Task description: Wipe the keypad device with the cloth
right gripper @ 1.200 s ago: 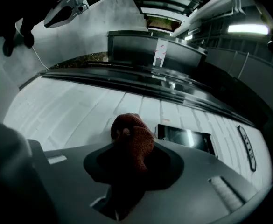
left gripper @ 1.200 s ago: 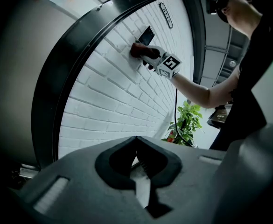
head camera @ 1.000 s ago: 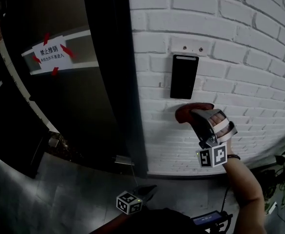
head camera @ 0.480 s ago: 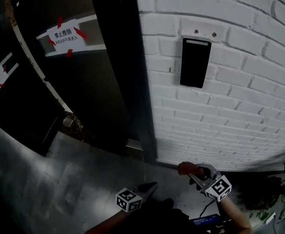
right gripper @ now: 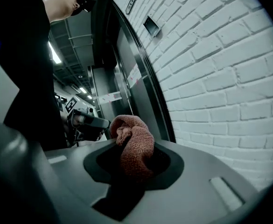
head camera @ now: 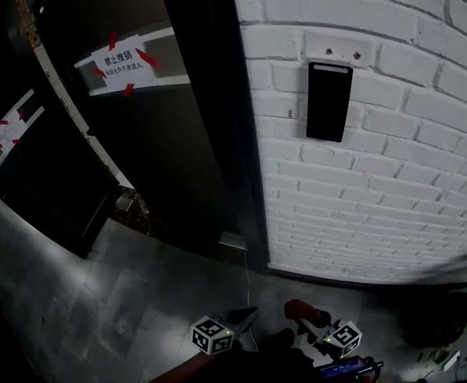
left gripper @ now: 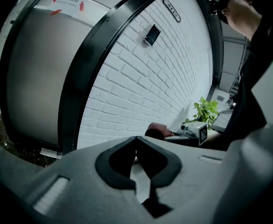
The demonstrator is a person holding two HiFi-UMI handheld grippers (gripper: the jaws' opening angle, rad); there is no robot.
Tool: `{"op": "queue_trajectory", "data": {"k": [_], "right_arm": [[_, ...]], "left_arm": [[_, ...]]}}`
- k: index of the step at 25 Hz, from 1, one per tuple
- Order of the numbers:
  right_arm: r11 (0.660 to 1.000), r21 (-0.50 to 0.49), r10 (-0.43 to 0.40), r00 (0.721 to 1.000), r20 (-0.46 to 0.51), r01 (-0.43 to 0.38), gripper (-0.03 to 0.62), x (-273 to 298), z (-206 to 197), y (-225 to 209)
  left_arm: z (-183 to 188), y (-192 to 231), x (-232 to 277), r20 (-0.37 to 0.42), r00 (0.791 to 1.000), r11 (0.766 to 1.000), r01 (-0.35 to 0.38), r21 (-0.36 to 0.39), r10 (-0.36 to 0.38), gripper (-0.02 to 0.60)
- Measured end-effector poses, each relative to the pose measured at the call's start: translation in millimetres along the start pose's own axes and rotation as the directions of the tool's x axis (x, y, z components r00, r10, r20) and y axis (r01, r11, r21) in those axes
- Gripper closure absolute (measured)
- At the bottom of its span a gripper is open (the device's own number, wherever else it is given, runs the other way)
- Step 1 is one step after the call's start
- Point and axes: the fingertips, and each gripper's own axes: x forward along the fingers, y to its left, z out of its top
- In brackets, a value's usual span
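The black keypad device [head camera: 329,100] hangs on the white brick wall [head camera: 409,174], high up; it also shows small in the left gripper view [left gripper: 151,34] and in the right gripper view [right gripper: 151,26]. My right gripper [head camera: 305,319] is low, near my body, far below the device, shut on a reddish-brown cloth [right gripper: 134,143] bunched between its jaws. The cloth's tip [head camera: 303,310] pokes out in the head view. My left gripper [head camera: 243,317] hangs low beside it, jaws shut with nothing between them [left gripper: 137,148].
A dark curved door frame [head camera: 217,118] stands left of the brick wall, with a glass panel bearing a white taped notice [head camera: 121,64]. A green potted plant [left gripper: 204,111] sits at the wall's foot on the right. Grey floor tiles [head camera: 97,294] lie below.
My right gripper has dropped with the cloth from just under the keypad device down to waist level. The head view has shifted so the device sits farther right. The left gripper has stayed low.
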Motion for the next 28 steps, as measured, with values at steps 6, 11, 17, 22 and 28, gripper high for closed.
{"op": "queue_trajectory", "data": {"k": [6, 11, 17, 22, 28], "right_arm": [[0.988, 0.131, -0.084, 0.996, -0.038, 0.088, 0.487, 13, -27, 42], [0.98, 0.13, -0.152, 0.988, -0.012, 0.152, 0.487, 23, -38, 69], [0.968, 0.144, -0.21, 0.978, 0.01, 0.207, 0.487, 34, -49, 112], [0.961, 0.138, -0.243, 0.97, 0.02, 0.238, 0.487, 37, -65, 154], [0.95, 0.148, -0.282, 0.959, 0.036, 0.274, 0.487, 32, -91, 200]], "left_arm": [[-3, 4, -22, 0.013, 0.997, 0.997, 0.076, 0.034, -0.076, 0.577], [-17, 12, -56, 0.011, 0.992, 0.992, 0.124, 0.039, -0.124, 0.577], [-32, 9, -91, -0.003, 0.981, 0.978, 0.194, 0.075, -0.194, 0.577], [-58, 4, -121, -0.02, 0.973, 0.97, 0.23, 0.08, -0.229, 0.577], [-90, -6, -149, -0.048, 0.959, 0.955, 0.284, 0.088, -0.281, 0.577]]}}
